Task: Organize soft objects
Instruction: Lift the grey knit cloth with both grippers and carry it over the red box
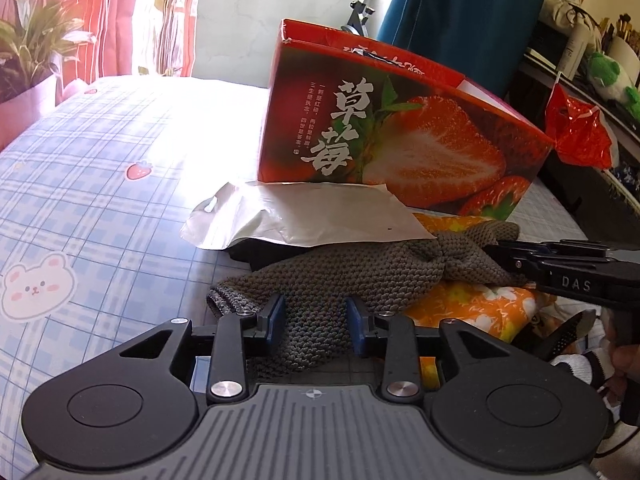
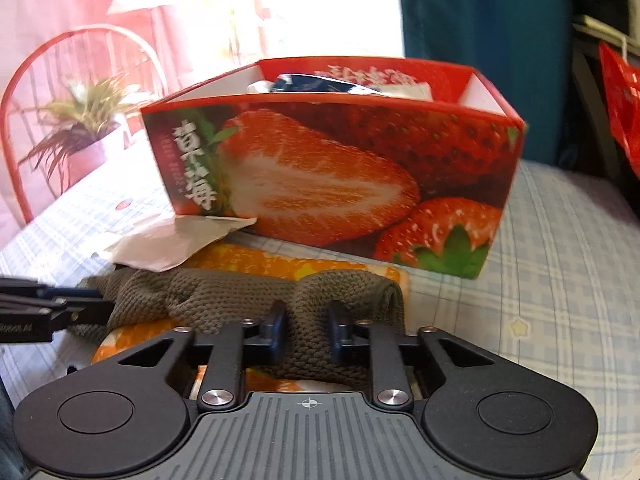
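Now, from the left wrist, the left gripper (image 1: 316, 322) sits low over a bed, its blue-padded fingers (image 1: 276, 320) closed onto a fold of the olive knit cloth (image 1: 340, 268). The cloth lies stretched across the checked bedsheet (image 1: 100, 200), partly on top of an orange floral cloth (image 1: 476, 304). Over at the right edge, the right gripper (image 1: 508, 256) comes in sideways and its tips meet the far end of the knit; from here I cannot tell how firmly. Behind the knit, a silver pouch (image 1: 296, 216) leans against the foot of a red strawberry box (image 1: 400, 136), which stands upright on the bed. The sheet is pale blue plaid with printed strawberries and a bear face. Sunlight washes out the far side of the bed; a red curtain (image 1: 116, 12) and a potted plant (image 1: 32, 48) stand at the left, a teal drape (image 1: 464, 12) behind the box, a red plastic bag (image 1: 576, 132) at the right.

From the right wrist, the right gripper (image 2: 306, 332) has its black fingers (image 2: 276, 330) clamped on a bunched end of the olive knit cloth (image 2: 224, 296), which runs left to the left gripper (image 2: 80, 304), gripping the other end. The orange floral cloth (image 2: 280, 264) lies under it. The strawberry box (image 2: 332, 172) is open at the top, with some packets inside, and the silver pouch (image 2: 172, 244) touches its left corner. A red wire chair (image 2: 36, 76) and the potted plant (image 2: 88, 120) sit beyond the bed.
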Demonstrator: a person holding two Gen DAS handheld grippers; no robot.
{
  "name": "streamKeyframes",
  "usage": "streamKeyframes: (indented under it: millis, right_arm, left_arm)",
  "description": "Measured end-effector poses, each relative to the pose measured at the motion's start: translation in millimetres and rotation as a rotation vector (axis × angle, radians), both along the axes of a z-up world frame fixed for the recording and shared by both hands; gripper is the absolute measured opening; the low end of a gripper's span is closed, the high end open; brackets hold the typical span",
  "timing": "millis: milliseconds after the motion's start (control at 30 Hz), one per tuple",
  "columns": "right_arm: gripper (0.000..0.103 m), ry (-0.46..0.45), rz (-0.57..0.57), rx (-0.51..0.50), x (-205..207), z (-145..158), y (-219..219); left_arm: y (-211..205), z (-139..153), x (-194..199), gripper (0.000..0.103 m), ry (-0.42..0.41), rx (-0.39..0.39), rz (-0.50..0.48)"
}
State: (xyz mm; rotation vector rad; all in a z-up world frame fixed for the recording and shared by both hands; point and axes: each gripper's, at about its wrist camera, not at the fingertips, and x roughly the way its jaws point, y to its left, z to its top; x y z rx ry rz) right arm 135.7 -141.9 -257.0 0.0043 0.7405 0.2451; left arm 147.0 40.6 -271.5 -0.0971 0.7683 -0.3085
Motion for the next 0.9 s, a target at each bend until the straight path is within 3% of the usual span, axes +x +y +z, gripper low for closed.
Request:
streamKeyframes:
  millis: [100, 133, 200, 500, 900]
  right_arm:
    - [0.013, -0.006, 0.004, 0.009, -5.9, 1.0, 2.6]
    - [0.011, -0.008, -0.002, 0.022, -7.6, 1.7, 0.9]
    - [0.01, -0.019, -0.017, 0.053, -12.4, 3.6, -3.6]
    - [0.009, -0.115, -0.031, 0.119, -33.8, 27.3, -14.9]
    - [0.009, -0.288, -0.026, 0.144, -40.4, 91.5, -27.8]
  left_arm:
    - [-3.0, -1.0, 0.5, 0.034, -0.008, 0.006, 0.0]
    - [-3.5, -1.2, 0.0, 0.028, -0.012, 0.005, -0.001]
    - [-1.5, -0.8, -1.2, 0.004, -0.015, -0.018, -0.017]
    - [2.7, 23.4, -17.4, 0.003, -0.146, -0.036, -0.002]
    - [1.1, 100.3, -33.9, 0.003, -0.391, -0.059, -0.023]
